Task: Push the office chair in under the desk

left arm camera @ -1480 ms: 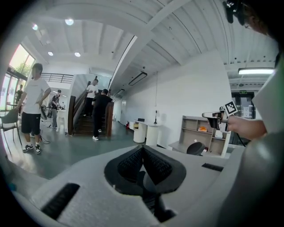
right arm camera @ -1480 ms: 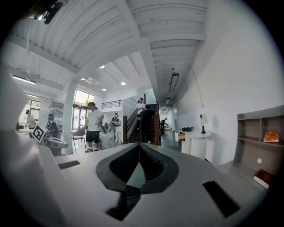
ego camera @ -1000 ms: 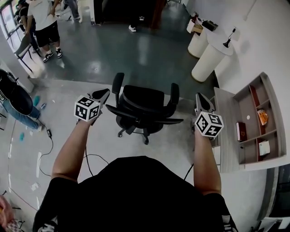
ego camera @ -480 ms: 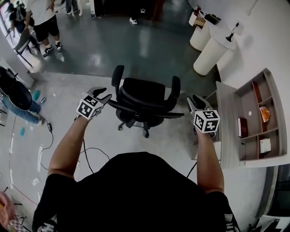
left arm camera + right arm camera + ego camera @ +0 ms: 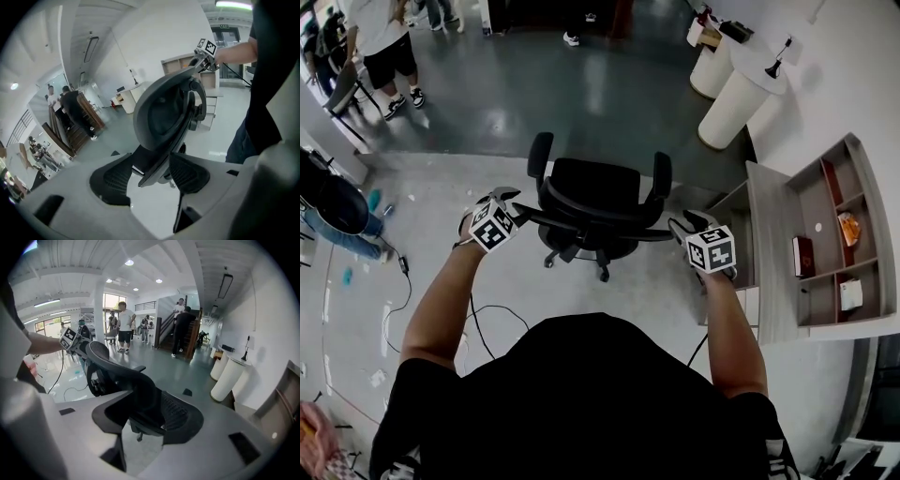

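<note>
Arms (image 5: 441,300): two, bare, stretched forward, one at each side of the chair's back.
Cable (image 5: 478,328): one, black, loose on the floor below the left arm.
Left gripper (image 5: 508,203): at the left edge of the backrest; fingers (image 5: 110,180) opening, backrest rim between them, not clamped.
Right gripper (image 5: 684,225): at the right edge of the backrest; fingers (image 5: 180,416) opening, rim between them, not clamped.
Chair (image 5: 595,192): one, black, two armrests, on the floor, back toward the person; just left of the table, not under it.
Table (image 5: 766,272): grey, at right.
Shelf (image 5: 853,187): open compartments; one holds a dark red book (image 5: 802,258), one an orange thing (image 5: 847,228), one a white thing (image 5: 850,295).
Pedestals (image 5: 733,117): two, white, round, beyond the table.
People (image 5: 384,42): several, far left.
</note>
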Tool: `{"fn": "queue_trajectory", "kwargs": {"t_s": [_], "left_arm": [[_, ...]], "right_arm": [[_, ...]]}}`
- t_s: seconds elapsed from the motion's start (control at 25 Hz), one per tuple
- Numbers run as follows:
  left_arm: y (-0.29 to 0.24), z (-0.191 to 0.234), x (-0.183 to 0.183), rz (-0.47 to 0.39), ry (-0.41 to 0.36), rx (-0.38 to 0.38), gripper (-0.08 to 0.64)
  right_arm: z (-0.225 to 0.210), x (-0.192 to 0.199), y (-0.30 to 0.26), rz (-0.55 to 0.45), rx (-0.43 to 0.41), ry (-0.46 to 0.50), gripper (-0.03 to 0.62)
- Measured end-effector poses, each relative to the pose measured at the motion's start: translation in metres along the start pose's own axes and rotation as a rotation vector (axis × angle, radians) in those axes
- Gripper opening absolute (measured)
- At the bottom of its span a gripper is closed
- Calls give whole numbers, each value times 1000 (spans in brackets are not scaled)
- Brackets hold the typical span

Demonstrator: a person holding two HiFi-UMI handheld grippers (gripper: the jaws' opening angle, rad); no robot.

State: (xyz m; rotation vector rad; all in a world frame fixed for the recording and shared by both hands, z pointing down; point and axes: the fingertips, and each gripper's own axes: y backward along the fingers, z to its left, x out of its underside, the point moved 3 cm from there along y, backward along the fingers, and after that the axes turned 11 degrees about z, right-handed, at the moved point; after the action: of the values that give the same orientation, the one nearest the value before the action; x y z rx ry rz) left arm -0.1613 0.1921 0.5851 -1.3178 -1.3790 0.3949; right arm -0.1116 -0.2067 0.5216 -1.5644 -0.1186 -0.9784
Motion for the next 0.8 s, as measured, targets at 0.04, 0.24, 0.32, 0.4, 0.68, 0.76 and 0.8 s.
{"fn": "queue_trajectory", "kwargs": {"t_s": [0.04,0.24,0.32,0.4,0.68,0.76,0.8], "left_arm": [[-4,-3,1,15,-17,11,259],[-25,-19,4,94,-129,65,298],[-32,-25,4,119,-176,88,308],[-39,-31,4,141,-213,109,316],[-73,-29,14,258,-345,111,331],[-83,-30,17,291,-371,128,336],[-87,-30,19,309,-385,137,339]], "right_arm": [[1,4,-5,18,-8,11,194],[12,20,-29,112,-40,122,253],[16,25,-37,144,-46,202,283],[18,30,-44,173,-52,266,295],[19,46,-74,302,-36,468,308],[19,50,-83,342,-23,536,308],[19,52,-87,357,-24,560,311]]}}
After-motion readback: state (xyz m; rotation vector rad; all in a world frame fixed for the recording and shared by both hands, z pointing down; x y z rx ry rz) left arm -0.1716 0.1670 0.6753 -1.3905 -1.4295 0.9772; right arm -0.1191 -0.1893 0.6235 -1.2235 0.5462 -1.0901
